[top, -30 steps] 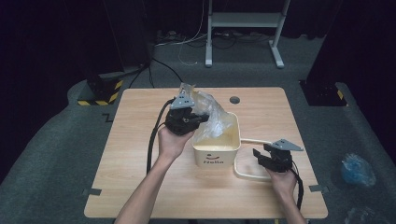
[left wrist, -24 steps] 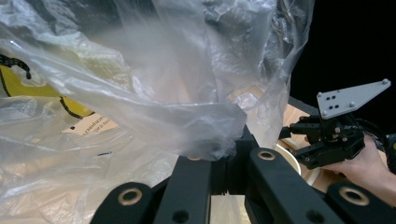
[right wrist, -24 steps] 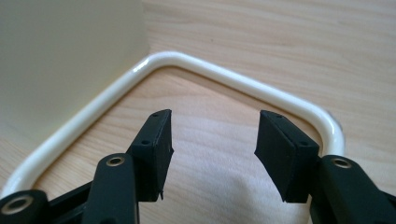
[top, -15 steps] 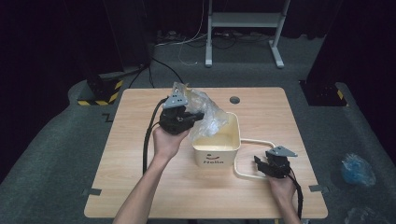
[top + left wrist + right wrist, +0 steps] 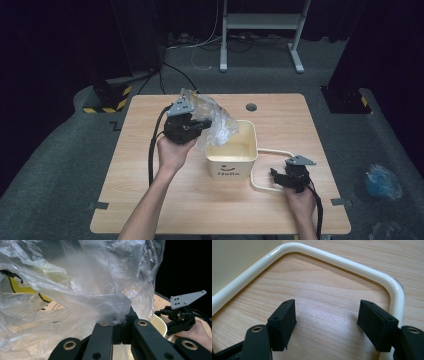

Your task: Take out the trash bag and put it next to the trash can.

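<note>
A cream plastic bin (image 5: 232,159) stands on the wooden table (image 5: 150,200), its thin cream handle (image 5: 256,179) folded down flat on the wood to its right. My left gripper (image 5: 202,125) hovers at the bin's left rim, shut on a crumpled clear plastic bag (image 5: 216,123). In the left gripper view the bag (image 5: 82,282) billows over the closed left gripper (image 5: 119,322). My right gripper (image 5: 278,177) rests low on the table inside the handle loop. Its jaws have just been opening and the right gripper (image 5: 327,315) holds nothing. The handle (image 5: 352,263) curves around it.
A round hole (image 5: 251,107) sits near the table's far edge. On the grey floor lie a blue plastic bag (image 5: 382,181) at the right and a yellow-and-black striped block (image 5: 107,100) at the far left. A metal stand (image 5: 260,30) rises behind the table.
The right gripper sank to the tabletop beside the handle and its jaws spread wider. The left gripper, with the bag, shifted slightly left.
</note>
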A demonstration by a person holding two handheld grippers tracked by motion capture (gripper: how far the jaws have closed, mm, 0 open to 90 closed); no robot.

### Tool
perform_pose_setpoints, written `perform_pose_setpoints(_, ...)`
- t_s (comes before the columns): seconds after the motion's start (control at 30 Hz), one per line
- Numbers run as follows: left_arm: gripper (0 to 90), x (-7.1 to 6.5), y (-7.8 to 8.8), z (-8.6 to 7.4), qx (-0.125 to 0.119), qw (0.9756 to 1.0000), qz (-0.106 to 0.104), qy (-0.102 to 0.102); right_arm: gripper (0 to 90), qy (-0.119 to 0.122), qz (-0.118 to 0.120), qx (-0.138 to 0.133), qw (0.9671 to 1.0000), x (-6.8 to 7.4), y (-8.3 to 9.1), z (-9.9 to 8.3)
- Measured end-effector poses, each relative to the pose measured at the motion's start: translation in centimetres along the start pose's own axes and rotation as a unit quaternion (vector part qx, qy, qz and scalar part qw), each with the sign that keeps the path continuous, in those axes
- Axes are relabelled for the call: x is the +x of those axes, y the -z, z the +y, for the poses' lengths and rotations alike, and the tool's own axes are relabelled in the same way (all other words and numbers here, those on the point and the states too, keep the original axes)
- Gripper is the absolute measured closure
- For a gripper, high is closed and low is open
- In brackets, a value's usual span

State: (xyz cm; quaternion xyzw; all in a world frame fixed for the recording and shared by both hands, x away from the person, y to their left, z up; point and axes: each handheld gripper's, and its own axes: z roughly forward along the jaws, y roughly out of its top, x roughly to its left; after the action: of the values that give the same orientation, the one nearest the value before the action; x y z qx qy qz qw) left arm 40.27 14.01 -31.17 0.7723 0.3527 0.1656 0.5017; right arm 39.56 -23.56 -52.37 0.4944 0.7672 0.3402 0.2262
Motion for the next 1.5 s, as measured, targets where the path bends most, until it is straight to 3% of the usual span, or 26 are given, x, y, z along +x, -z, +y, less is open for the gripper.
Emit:
perform_pose_setpoints(0.83,88.9,3.0,4.4,-1.1,-0.006,0.9984,0.049,0.028,28.4,-0.005,-0.003,0.002,1.0,0.0,0.0,0.0)
perform_pose_setpoints(1.5,88.9,5.3,6.0,-3.9,0.005,0.9953,0.076,0.06,28.3,-0.005,-0.003,0.002,1.0,0.0,0.0,0.0)
